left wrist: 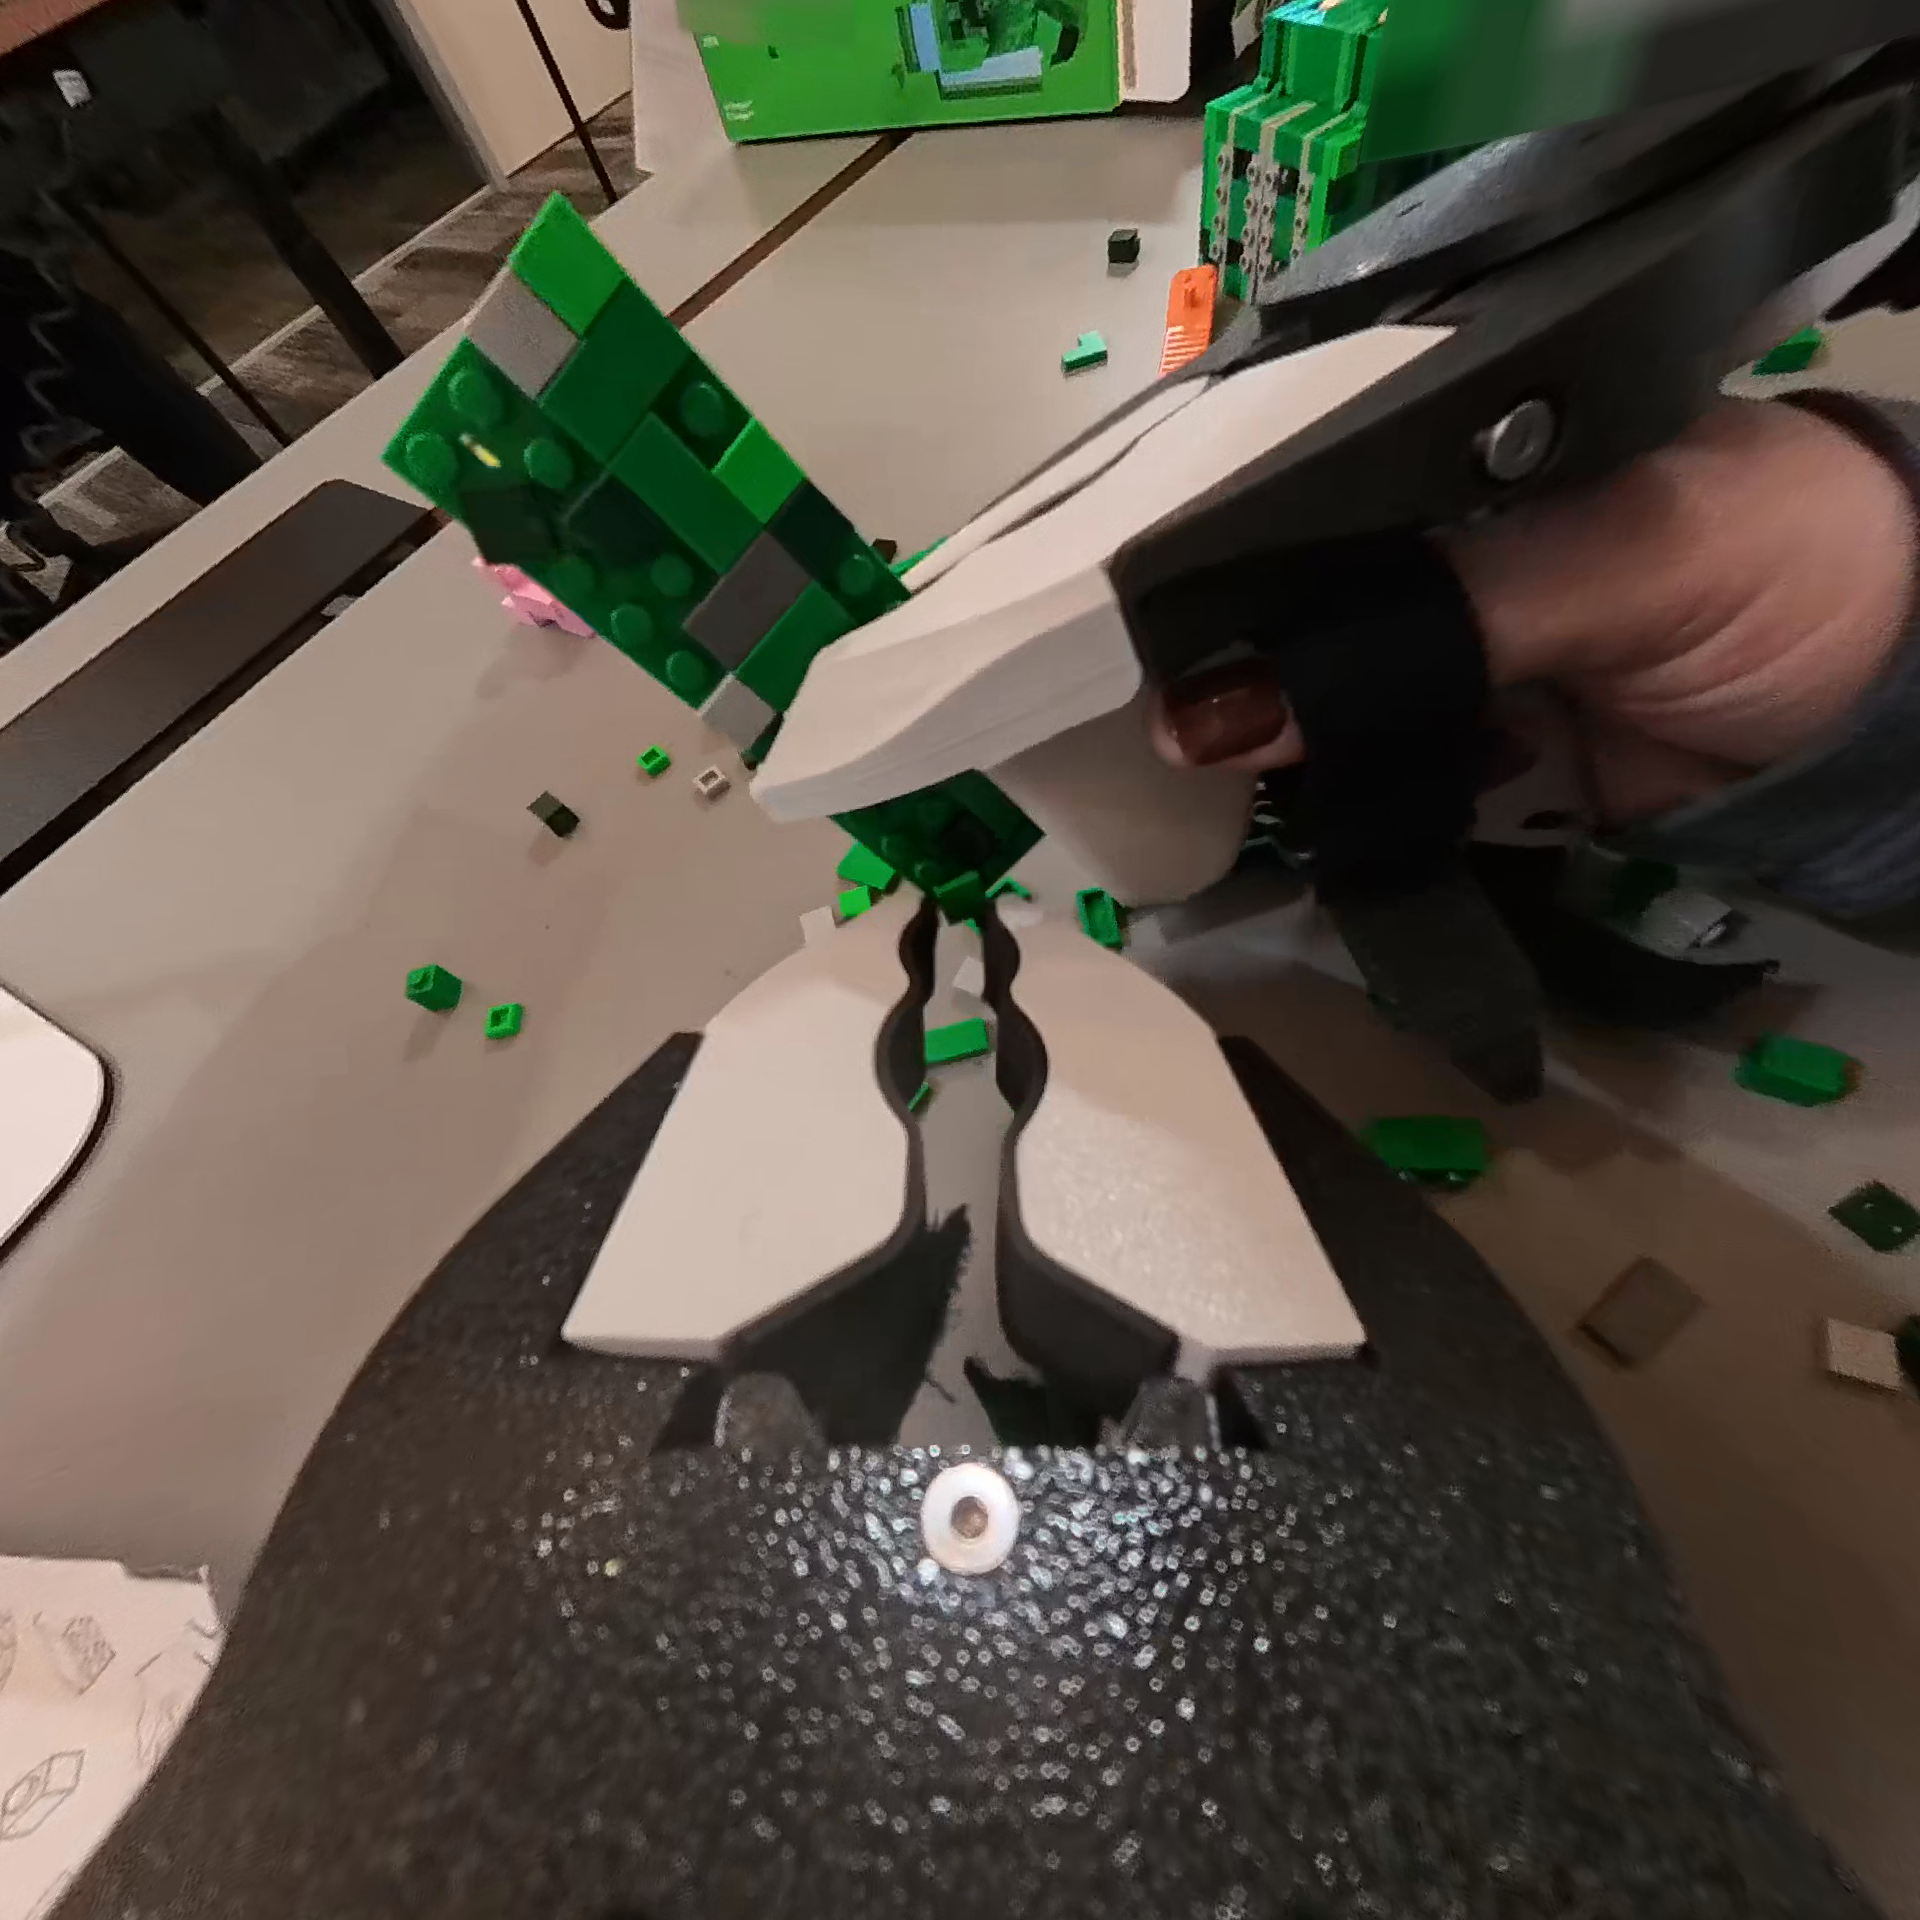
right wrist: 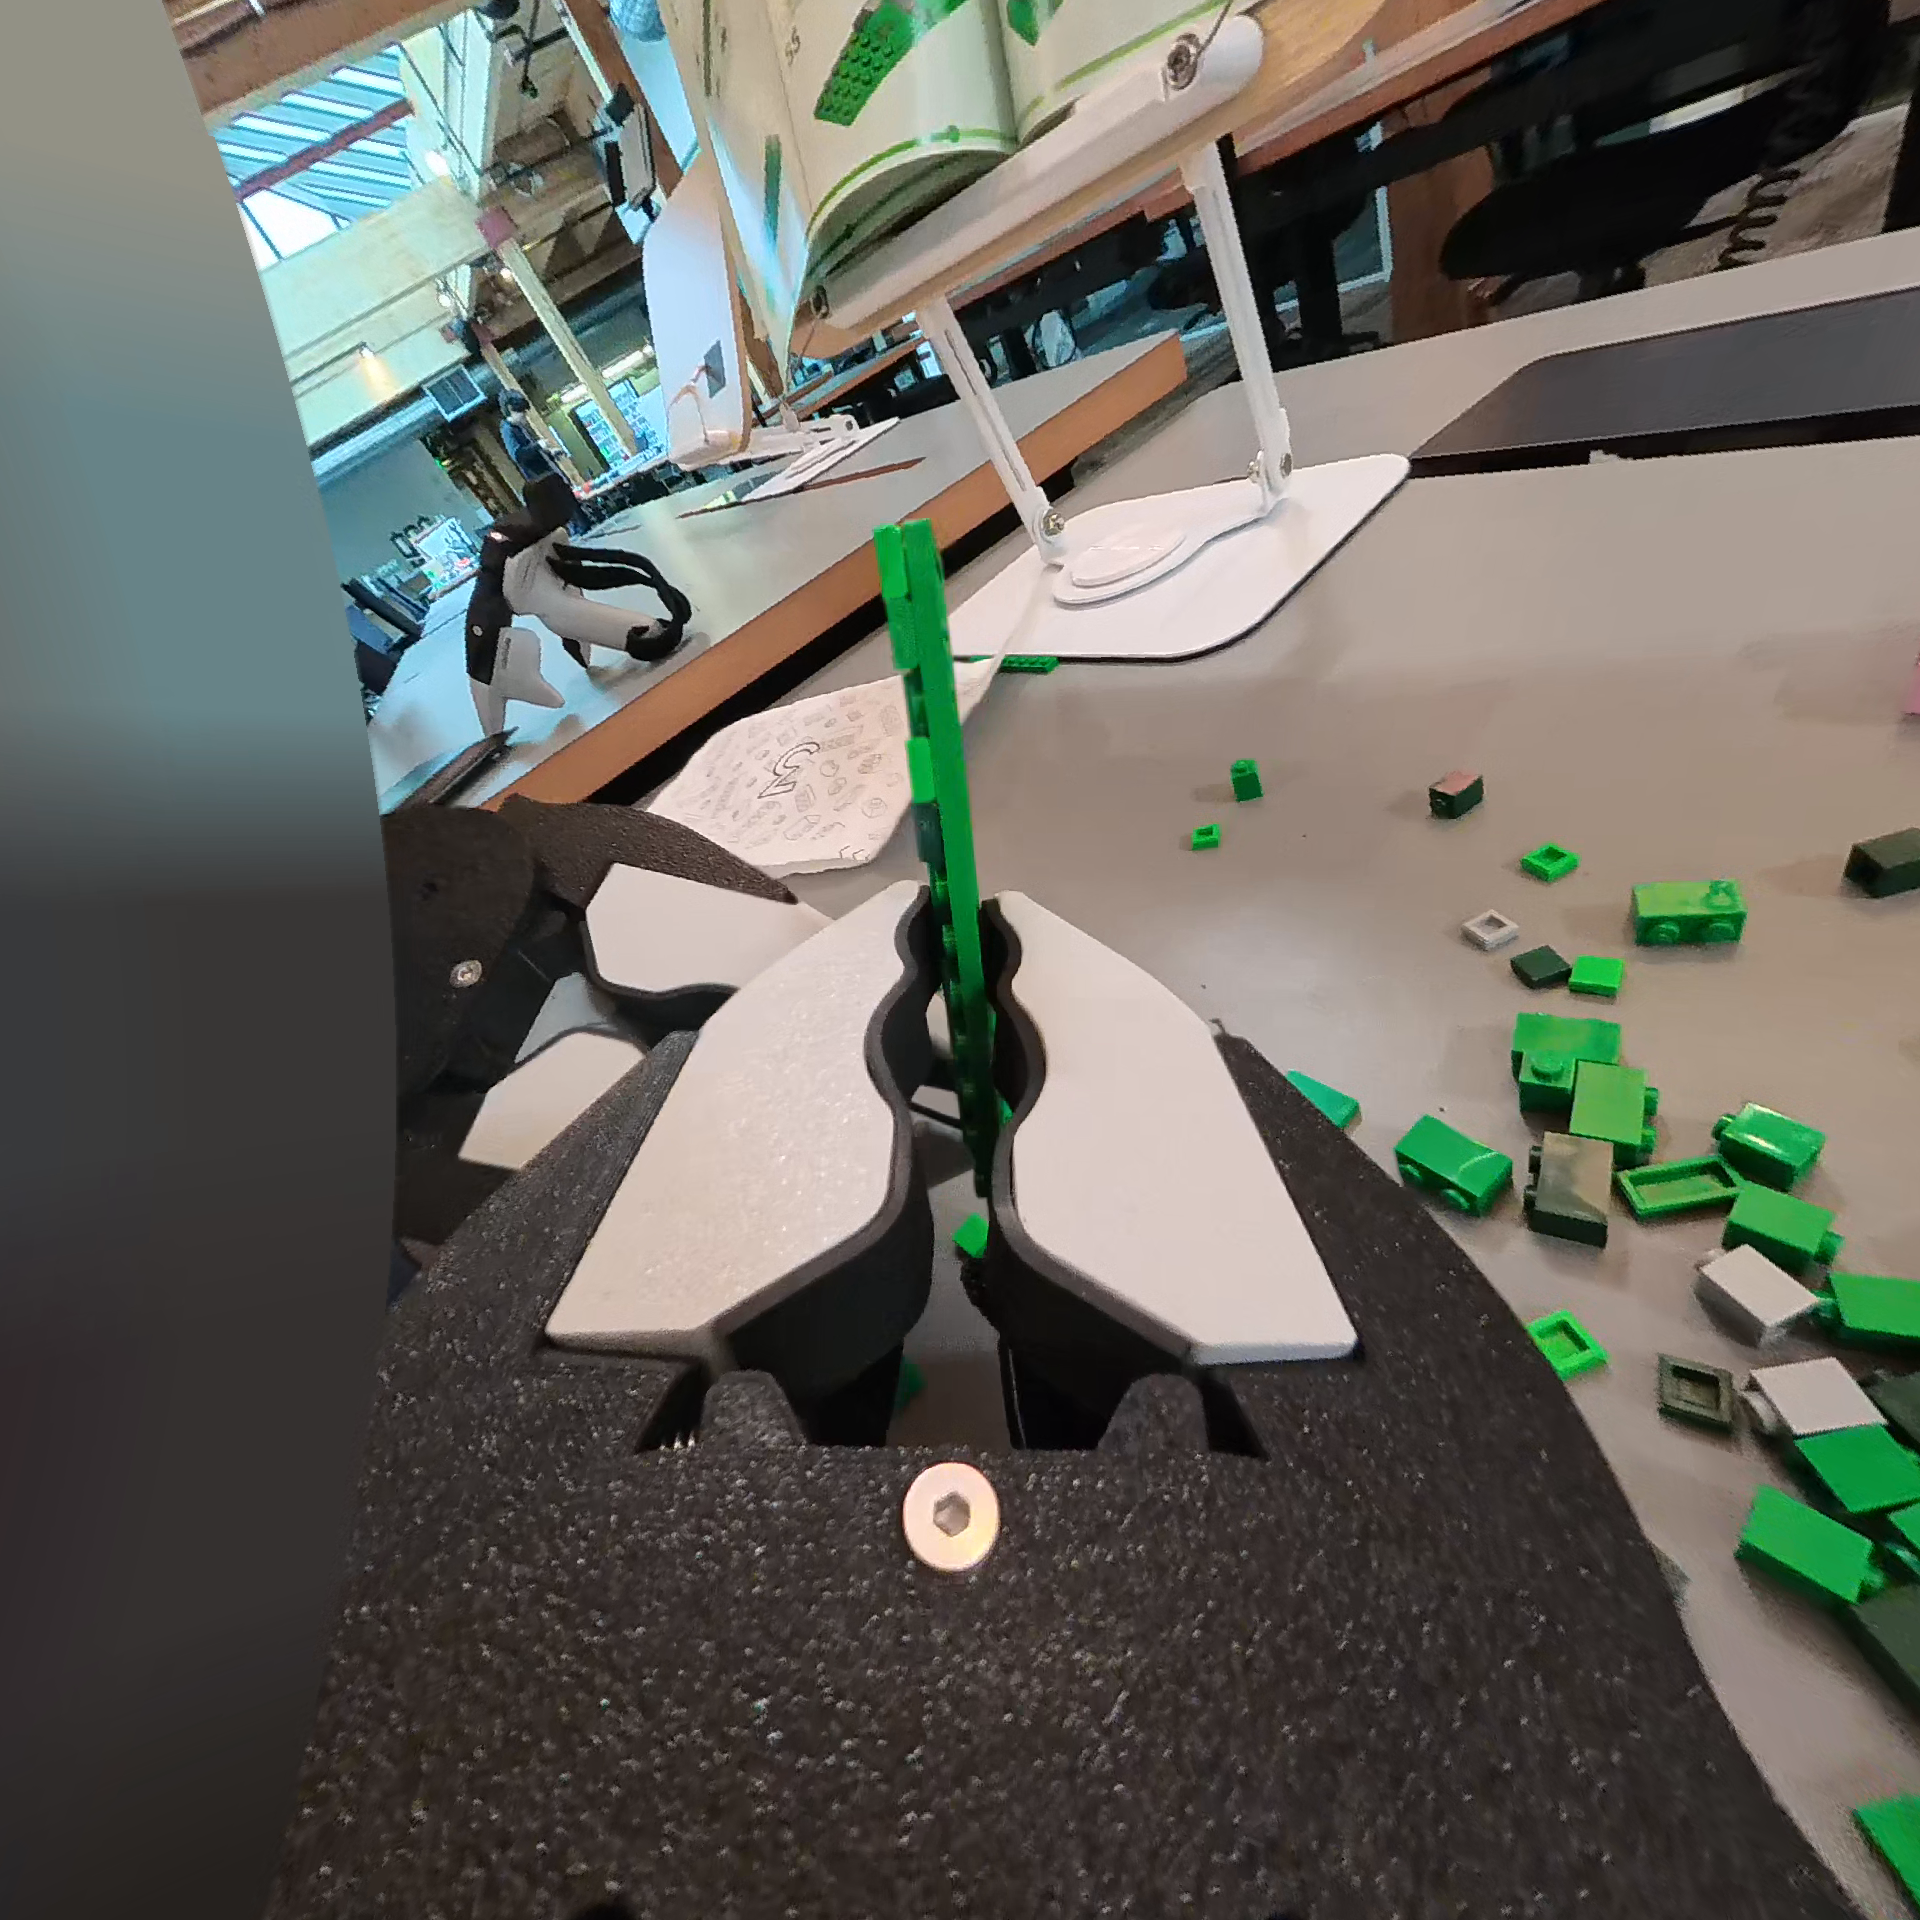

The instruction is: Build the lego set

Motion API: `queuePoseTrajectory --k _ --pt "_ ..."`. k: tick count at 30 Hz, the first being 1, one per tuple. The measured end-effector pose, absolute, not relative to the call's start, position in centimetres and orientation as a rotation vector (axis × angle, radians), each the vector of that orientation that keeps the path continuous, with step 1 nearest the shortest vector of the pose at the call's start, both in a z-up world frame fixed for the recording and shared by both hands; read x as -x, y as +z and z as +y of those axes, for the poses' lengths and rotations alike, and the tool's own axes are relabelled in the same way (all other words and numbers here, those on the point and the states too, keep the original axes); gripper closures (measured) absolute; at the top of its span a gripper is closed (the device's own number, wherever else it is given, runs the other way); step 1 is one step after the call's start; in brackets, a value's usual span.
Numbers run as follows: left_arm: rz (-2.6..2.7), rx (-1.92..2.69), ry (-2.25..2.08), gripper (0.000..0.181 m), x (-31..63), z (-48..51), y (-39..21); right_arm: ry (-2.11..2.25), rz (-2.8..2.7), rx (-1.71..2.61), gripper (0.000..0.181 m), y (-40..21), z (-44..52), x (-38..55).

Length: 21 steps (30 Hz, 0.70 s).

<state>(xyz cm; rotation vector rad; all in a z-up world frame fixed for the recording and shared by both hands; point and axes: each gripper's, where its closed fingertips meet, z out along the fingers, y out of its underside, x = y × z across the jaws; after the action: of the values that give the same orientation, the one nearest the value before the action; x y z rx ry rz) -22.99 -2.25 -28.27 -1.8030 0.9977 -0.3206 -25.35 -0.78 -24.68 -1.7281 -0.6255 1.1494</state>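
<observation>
A flat green panel (left wrist: 623,499) of green and grey plates and tiles is held tilted above the table. My right gripper (left wrist: 842,681) comes in from the right and is shut on its lower half. In the right wrist view the panel (right wrist: 920,675) stands edge-on between the shut fingers of the right gripper (right wrist: 961,914). My left gripper (left wrist: 956,925) is nearly shut on a small green piece (left wrist: 961,899) that touches the panel's lower corner. The left gripper also shows to the left in the right wrist view (right wrist: 623,966).
A built green model (left wrist: 1278,177), a green box (left wrist: 914,62) and an orange separator tool (left wrist: 1190,317) stand at the back. Loose bricks (right wrist: 1621,1143) are scattered on the grey table (right wrist: 1351,727). A booklet stand (right wrist: 1143,540) and a paper bag (right wrist: 821,779) lie beyond. My right fingertips sit around 4 centimetres from my left ones.
</observation>
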Motion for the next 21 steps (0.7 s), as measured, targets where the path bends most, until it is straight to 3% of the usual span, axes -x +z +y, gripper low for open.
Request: queuePoseTrajectory --k 10,21 --pt "0.973 1.817 -0.599 0.181 22.9 -3.2 -27.6 1.213 -0.763 1.654 0.176 -24.0 -1.4 25.4" --pt "1.026 1.705 -0.588 0.181 22.4 -3.7 -26.8 1.142 -0.748 1.644 0.174 -23.8 -0.9 25.0"
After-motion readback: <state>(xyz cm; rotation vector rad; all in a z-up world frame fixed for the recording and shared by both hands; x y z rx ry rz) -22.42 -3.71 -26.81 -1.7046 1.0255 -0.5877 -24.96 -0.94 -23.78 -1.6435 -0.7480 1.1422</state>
